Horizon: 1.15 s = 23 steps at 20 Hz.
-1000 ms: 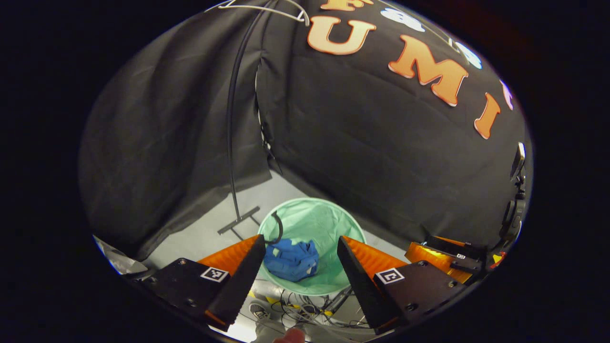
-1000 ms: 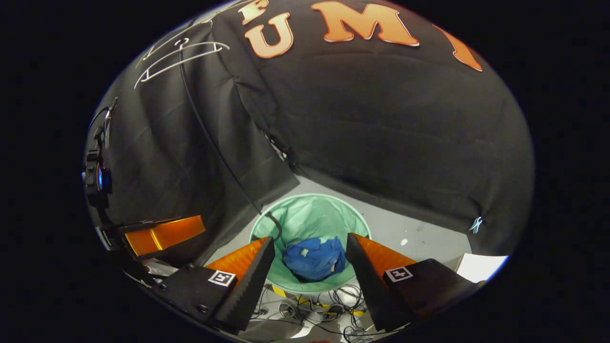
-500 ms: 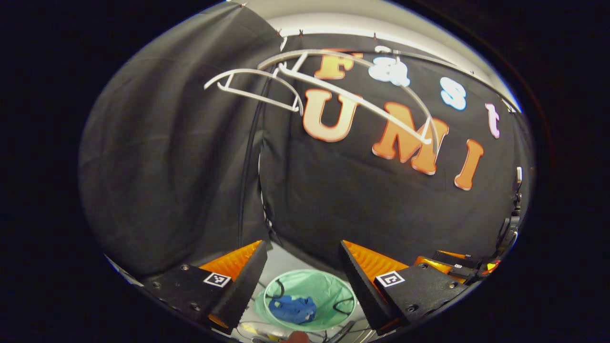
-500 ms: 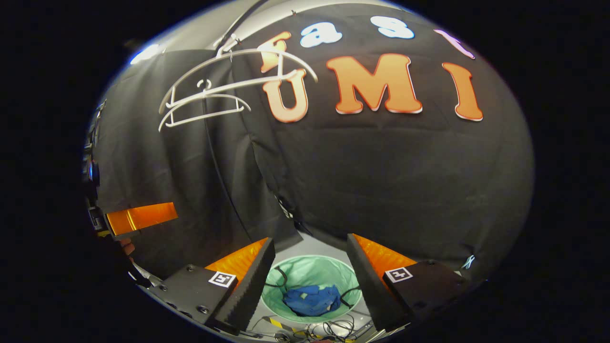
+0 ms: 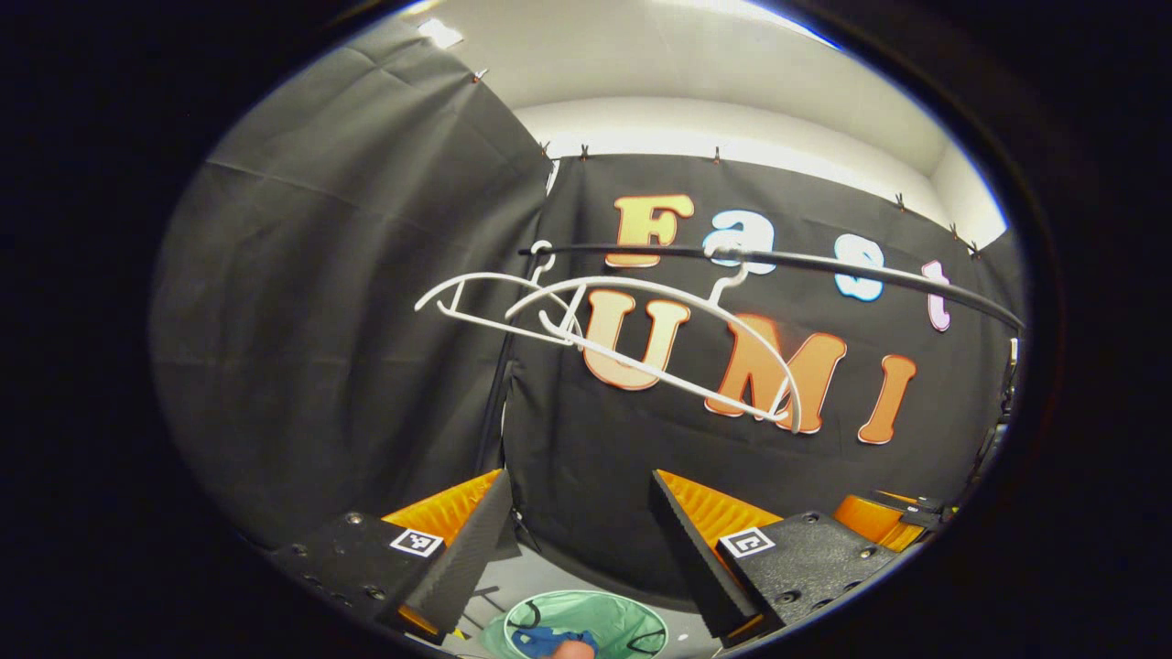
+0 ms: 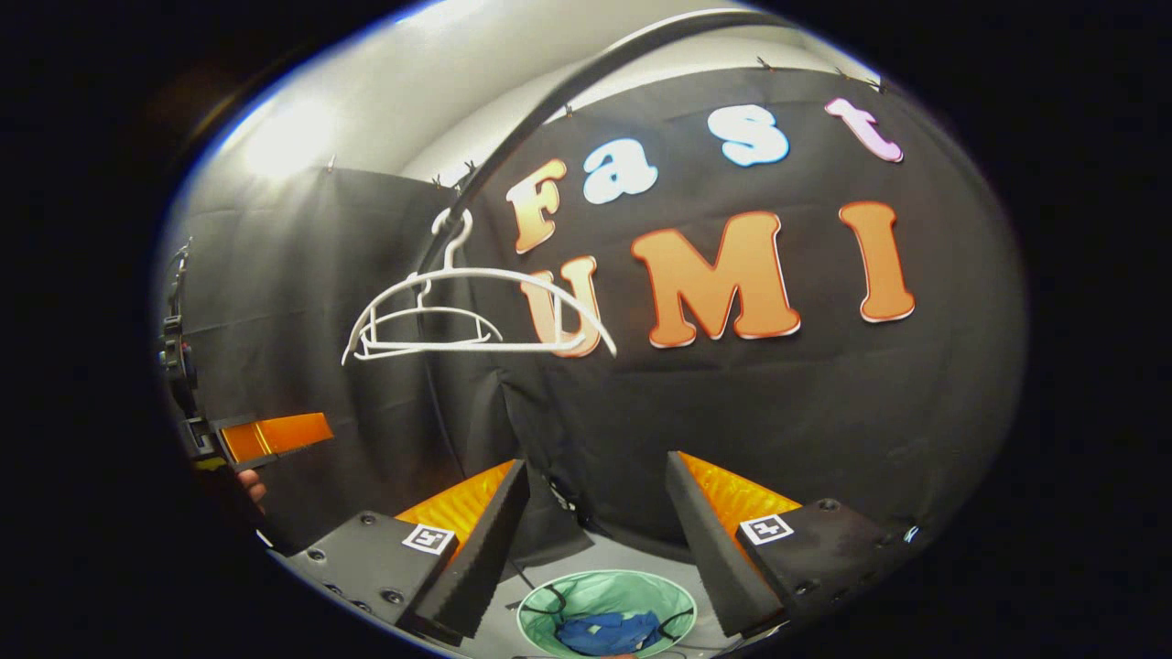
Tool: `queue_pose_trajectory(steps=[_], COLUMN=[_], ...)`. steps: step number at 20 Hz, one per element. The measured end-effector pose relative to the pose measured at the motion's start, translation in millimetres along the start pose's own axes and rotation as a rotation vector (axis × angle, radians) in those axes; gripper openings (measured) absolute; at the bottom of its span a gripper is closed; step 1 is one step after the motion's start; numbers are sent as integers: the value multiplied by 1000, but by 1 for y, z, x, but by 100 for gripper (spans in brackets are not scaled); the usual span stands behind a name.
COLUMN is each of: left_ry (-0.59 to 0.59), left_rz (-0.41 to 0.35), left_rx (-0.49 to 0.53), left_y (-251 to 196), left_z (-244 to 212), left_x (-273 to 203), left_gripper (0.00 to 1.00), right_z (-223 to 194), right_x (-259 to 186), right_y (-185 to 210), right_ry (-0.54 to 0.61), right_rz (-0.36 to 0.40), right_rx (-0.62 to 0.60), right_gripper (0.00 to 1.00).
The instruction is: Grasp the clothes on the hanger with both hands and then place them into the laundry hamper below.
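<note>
The left tool (image 5: 568,535) is standing wide, its two fingers spread with nothing between them, and it is pointing at the black booth wall. The right tool (image 6: 595,535) is gaping just as wide and is carrying nothing either; in the right gripper view the left one is also showing at about nine o'clock, apart from the right one.

The relation that matters is vertical. In both views the laundry hamper (image 5: 632,624) is sitting at six o'clock, low between the fingertips and well below them, its pale green liner open upward. The blue clothes (image 6: 600,631) are lying bunched in a loose heap on the hamper's bottom, crumpled with no clear long axis, and neither tool is touching them. Judging from that, the placing appears to be done for this garment.

Up at about twelve o'clock in the left gripper view, a dark rail (image 5: 824,264) is running across from left to right, and two white hangers (image 5: 659,352) are hanging from it bare, their long axes roughly following the rail. In the right gripper view the hangers (image 6: 458,311) are sitting at about ten o'clock, so they seem to lie more toward the left tool's side. No garment is hanging on either one, so any further grasp has nothing up there to take.
</note>
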<state>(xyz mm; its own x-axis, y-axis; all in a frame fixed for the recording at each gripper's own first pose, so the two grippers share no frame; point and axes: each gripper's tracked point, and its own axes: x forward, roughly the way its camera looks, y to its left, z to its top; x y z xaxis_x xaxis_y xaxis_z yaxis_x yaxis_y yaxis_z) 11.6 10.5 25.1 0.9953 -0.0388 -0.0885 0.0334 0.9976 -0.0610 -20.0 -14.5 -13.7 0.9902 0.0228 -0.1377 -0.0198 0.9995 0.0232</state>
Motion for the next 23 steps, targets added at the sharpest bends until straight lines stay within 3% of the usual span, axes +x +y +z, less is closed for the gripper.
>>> queue_pose_trajectory(steps=[1, 4, 5, 7, 8, 9, 13, 15, 17, 22, 23], left_ry=[-11, -51, -64, -87, -96, -100, -114, -110, -117, -128, -133], left_rz=[9, 43, 59, 74, 67, 56, 71, 76, 72, 55, 57], left_rx=[3, 28, 42, 48, 31, 10, 0, 20, 29, 47, 54], left_y=[1, 0, 1, 5, 4, 1, 9, 10, 6, -2, -3], left_z=[5, 24, 28, 32, 32, 33, 35, 34, 35, 34, 35], left_x=[-3, -18, -23, -27, -31, -34, -42, -42, -43, -41, -40], left_gripper=[92, 92, 92, 92, 92, 92, 91, 95, 91, 95, 91], right_z=[7, 27, 29, 29, 28, 27, 28, 27, 24, 20, 21], right_x=[-9, -23, -25, -26, -25, -23, -18, -16, -13, -12, -12], right_y=[-3, -11, -16, -23, -24, -25, -30, -29, -29, -29, -31], right_ry=[-24, -91, -105, -114, -111, -108, -113, -110, -105, -92, -92], right_rz=[-1, -4, -13, -26, -27, -27, -37, -33, -26, -21, -24], right_rx=[-8, -38, -43, -44, -44, -41, -29, -25, -21, -2, 1], right_gripper=[100, 92, 98, 100, 89, 98, 100, 98, 98, 98, 98])
